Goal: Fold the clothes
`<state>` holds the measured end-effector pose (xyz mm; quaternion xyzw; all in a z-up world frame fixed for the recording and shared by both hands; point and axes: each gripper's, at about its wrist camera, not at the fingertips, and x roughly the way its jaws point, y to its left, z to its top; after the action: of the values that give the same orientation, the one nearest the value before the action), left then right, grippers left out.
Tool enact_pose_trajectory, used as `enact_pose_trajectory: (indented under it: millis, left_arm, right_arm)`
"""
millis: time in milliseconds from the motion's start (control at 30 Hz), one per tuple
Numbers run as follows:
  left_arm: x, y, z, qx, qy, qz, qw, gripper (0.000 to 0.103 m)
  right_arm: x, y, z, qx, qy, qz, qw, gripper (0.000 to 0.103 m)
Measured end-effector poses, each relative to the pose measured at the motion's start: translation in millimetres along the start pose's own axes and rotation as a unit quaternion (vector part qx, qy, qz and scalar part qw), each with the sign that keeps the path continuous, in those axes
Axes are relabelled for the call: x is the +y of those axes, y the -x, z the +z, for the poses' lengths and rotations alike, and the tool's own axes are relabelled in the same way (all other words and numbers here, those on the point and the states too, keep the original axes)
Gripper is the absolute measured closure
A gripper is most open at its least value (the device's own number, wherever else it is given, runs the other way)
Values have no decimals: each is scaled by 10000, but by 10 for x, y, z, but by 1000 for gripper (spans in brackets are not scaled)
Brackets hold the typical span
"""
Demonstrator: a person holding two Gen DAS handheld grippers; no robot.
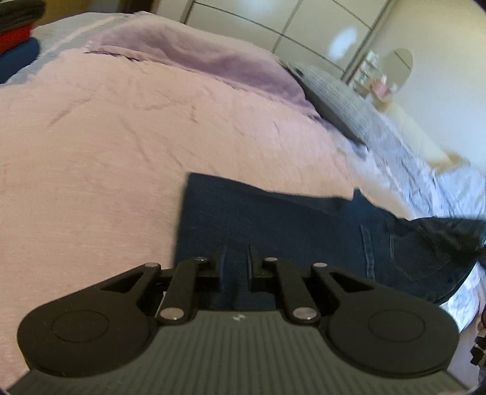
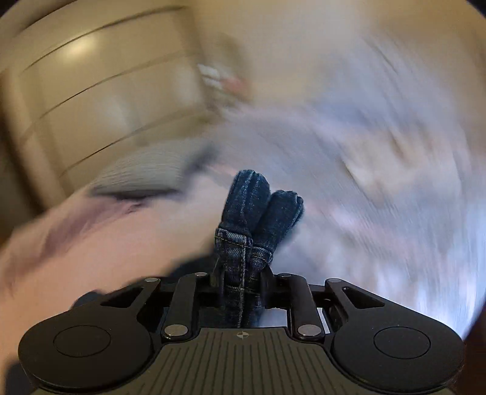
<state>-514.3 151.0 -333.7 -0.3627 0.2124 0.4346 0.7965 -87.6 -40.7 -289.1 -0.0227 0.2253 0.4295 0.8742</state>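
A fold of the jeans [image 1: 273,224] is under way: bunched denim is pinched by the right gripper [image 2: 241,281]; ahead of the slightly spread, empty left gripper [image 1: 235,258] they lie flat. Next, alignment seems required.

Pink blanket [image 1: 106,145] covers the bed, grey knit pillow [image 1: 337,91] at its far edge, cream wardrobe [image 1: 273,24] behind, red and blue clothes [image 1: 15,45] stacked top-left.

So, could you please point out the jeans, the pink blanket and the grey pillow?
jeans [image 1: 273,224]: left wrist view, flat denim panel.
pink blanket [image 1: 121,136]: left wrist view, bare middle.
grey pillow [image 1: 334,91]: left wrist view, knitted top face.
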Motion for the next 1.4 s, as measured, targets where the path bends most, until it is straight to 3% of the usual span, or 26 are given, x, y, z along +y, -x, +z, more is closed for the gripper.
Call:
enact_pose_trajectory:
  millis: [100, 200, 300, 367, 400, 433, 467, 500, 567, 600, 733, 800, 867, 933, 1033, 1167, 1300, 1400]
  left_arm:
    - [209, 200, 14, -168, 286, -60, 9994, 94]
    - [430, 387, 7, -258, 580, -99, 9979, 94]
    - [568, 516, -22, -272, 663, 18, 9974, 94]
    - [615, 573, -43, -255, 680, 61, 9973, 94]
    - [636, 599, -55, -236, 711, 14, 9972, 94]
    - [634, 618, -64, -234, 714, -34, 9972, 93]
    - [631, 637, -74, -233, 717, -81, 9971, 90]
    - [629, 655, -83, -231, 719, -128, 9971, 87]
    - [616, 626, -88, -205, 747, -249, 9967, 83]
    - [604, 590, -81, -172, 800, -331, 9961, 83]
    - [565, 389, -26, 41, 1182, -732, 9903, 77]
    - [573, 259, -16, 184, 1522, -918, 9839, 74]
    - [597, 123, -22, 334, 1910, -1118, 9746, 72]
    - [642, -20, -43, 424, 2300, -1220, 9646, 69]
    - [671, -212, -51, 476, 2585, -1197, 9574, 69]
    - [650, -429, 77, 645, 2299, -1348, 9617, 55]
    - [599, -542, 340, 962, 1571, -1401, 9729, 55]
    - [587, -487, 510, 969, 917, -1414, 9809, 57]
  right_arm:
    - [969, 290, -108, -580, 1546, 366, 9856, 83]
    - [1839, 598, -478, -976, 2886, 965, 9475, 81]
    - [2482, 660, -1135, -626, 4118, 1675, 8935, 73]
    - [2786, 609, -1642, 23, 4829, 2144, 8490, 60]
    - [2861, 572, -1844, 381, 5073, 2291, 8299, 60]
    - [2889, 578, -1981, 447, 5238, 2296, 8191, 60]
    - [2871, 626, -2054, 235, 5337, 2167, 8171, 55]
    - [2817, 666, -2039, 145, 5286, 2158, 8208, 52]
    - [2639, 734, -1842, 199, 4899, 2370, 8387, 36]
    - [2551, 767, -1744, 225, 4701, 2474, 8469, 35]
    - [2045, 726, -1309, 493, 3278, 2176, 9180, 35]
    - [1667, 490, -1093, 858, 2108, 1904, 9549, 35]
    - [1313, 314, -991, 1284, 1044, 1606, 9731, 35]
    - [959, 173, -936, 1627, 55, 1462, 9758, 35]
    - [639, 135, -876, 1803, -1025, 1539, 9661, 35]
    - [465, 117, -788, 1811, -1434, 1599, 9597, 35]
    - [473, -32, -745, 1826, -1394, 1635, 9594, 35]
    - [459, -153, -768, 1804, -1301, 1625, 9613, 35]
